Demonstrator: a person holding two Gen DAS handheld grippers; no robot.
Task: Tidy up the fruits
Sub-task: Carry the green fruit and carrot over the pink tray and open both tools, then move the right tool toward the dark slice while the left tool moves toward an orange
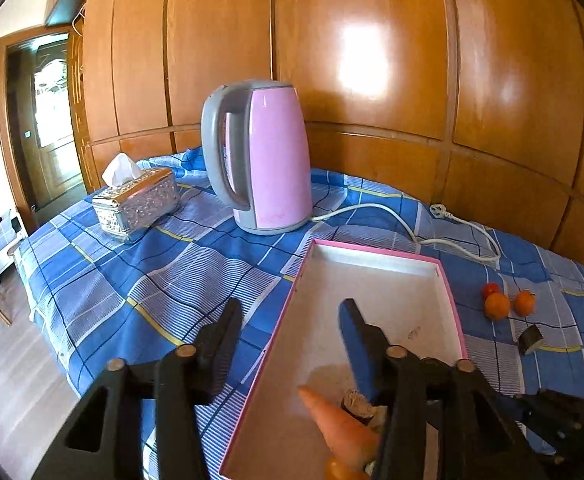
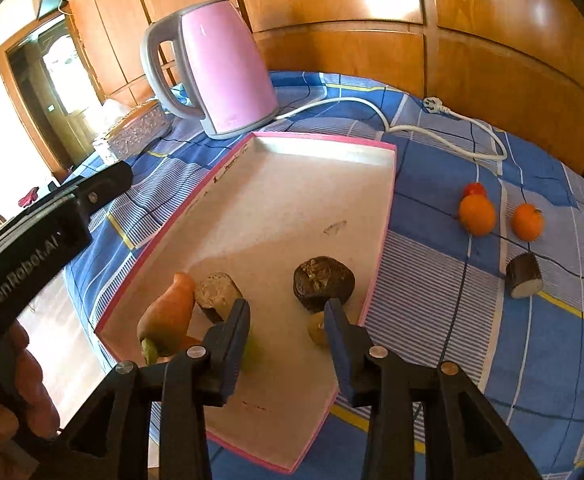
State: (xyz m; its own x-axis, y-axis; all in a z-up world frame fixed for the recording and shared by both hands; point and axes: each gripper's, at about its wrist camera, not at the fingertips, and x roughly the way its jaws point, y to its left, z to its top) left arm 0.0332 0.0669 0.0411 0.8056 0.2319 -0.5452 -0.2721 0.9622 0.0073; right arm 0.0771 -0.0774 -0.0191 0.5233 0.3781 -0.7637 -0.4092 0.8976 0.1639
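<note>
A pink-rimmed white tray (image 2: 376, 280) lies on the blue checked cloth; it also shows in the left wrist view (image 1: 454, 304). In it lie a carrot (image 2: 169, 312), a brown cut piece (image 2: 217, 294), a dark round lump (image 2: 324, 282) and a small pale piece (image 2: 316, 330). Two oranges (image 2: 476, 214) (image 2: 527, 222), a red fruit (image 2: 474, 189) and a dark cut piece (image 2: 524, 275) lie right of the tray. My right gripper (image 2: 287, 316) is open and empty over the tray's near end. My left gripper (image 1: 292, 316) is open over the tray's left rim, with the carrot (image 1: 340, 428) below it.
A pink kettle (image 1: 267, 156) stands behind the tray, its white cord (image 1: 408, 228) trailing right to a plug. A silver tissue box (image 1: 135, 204) sits at the far left. Wooden panelling backs the table. The table edge and floor lie to the left.
</note>
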